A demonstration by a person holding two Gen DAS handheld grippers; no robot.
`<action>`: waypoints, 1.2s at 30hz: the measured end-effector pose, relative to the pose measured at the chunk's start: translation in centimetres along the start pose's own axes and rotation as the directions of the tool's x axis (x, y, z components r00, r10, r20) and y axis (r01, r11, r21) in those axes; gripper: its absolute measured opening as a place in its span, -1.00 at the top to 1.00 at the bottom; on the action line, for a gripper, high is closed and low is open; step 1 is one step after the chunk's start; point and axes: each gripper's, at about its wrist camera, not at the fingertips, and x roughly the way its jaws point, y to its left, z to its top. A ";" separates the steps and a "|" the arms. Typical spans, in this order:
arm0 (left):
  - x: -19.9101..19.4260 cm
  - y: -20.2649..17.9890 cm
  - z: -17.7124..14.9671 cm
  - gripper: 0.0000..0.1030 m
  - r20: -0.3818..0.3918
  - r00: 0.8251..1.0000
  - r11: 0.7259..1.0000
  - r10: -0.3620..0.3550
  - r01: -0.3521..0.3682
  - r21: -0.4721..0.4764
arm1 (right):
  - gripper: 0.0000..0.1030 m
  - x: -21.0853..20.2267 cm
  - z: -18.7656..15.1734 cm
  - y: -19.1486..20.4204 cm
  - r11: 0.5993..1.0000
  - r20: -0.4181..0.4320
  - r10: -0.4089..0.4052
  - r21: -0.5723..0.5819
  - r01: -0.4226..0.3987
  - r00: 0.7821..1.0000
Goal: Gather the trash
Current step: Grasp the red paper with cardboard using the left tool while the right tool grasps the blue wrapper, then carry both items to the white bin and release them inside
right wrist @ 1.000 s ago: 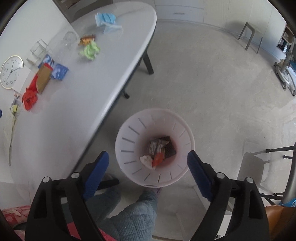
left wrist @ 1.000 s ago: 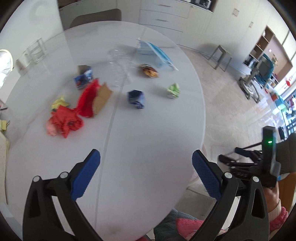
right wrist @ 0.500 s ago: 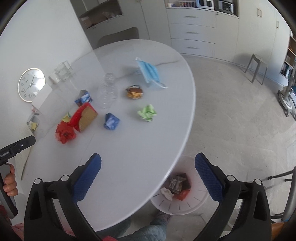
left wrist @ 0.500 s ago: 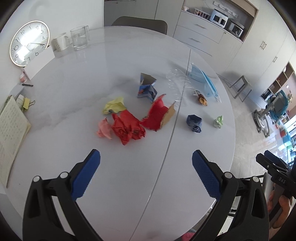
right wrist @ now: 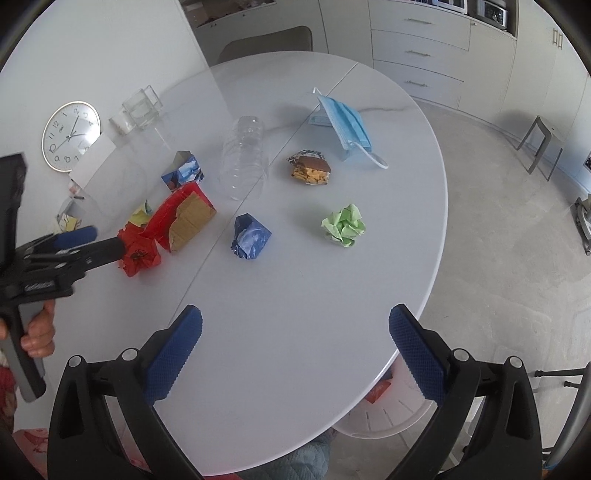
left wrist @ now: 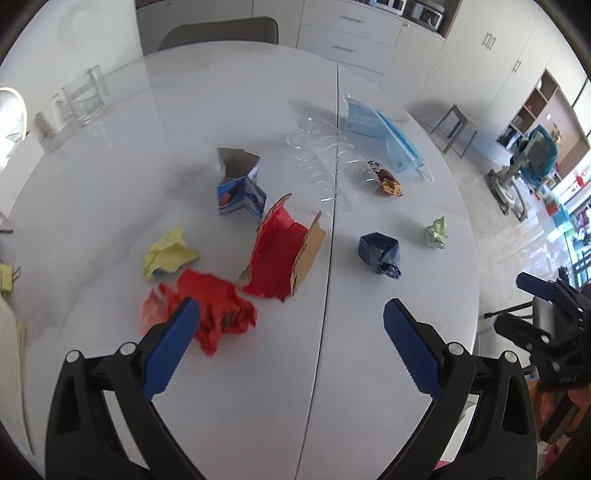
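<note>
Trash lies on the white oval table point(left wrist: 258, 387): a crumpled red wrapper point(left wrist: 218, 310), a torn red box point(left wrist: 284, 251), a yellow paper ball point(left wrist: 168, 254), a blue carton point(left wrist: 240, 188), a dark blue wad point(left wrist: 380, 253), a green paper ball point(right wrist: 343, 225), a snack wrapper point(right wrist: 309, 171), a clear plastic bottle point(right wrist: 245, 155) and a blue face mask point(right wrist: 345, 123). My left gripper point(left wrist: 291, 347) is open, its left finger just over the red wrapper. My right gripper point(right wrist: 295, 350) is open and empty above the table's near edge.
A white slotted trash bin point(right wrist: 384, 417) stands under the table's near right edge. A wall clock point(right wrist: 70, 134), glass containers point(right wrist: 142, 107) and a cup stand at the table's far left. A chair point(left wrist: 218, 31) is behind the table.
My left gripper has moved forward and down toward the red wrapper. My right gripper has swung further up from the bin, toward the table top.
</note>
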 end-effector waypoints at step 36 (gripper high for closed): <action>10.5 -0.5 5.1 0.10 -0.158 0.987 0.985 -0.004 0.031 0.169 | 0.28 13.3 6.7 4.5 0.969 -0.145 0.098 -0.211 -0.128 0.985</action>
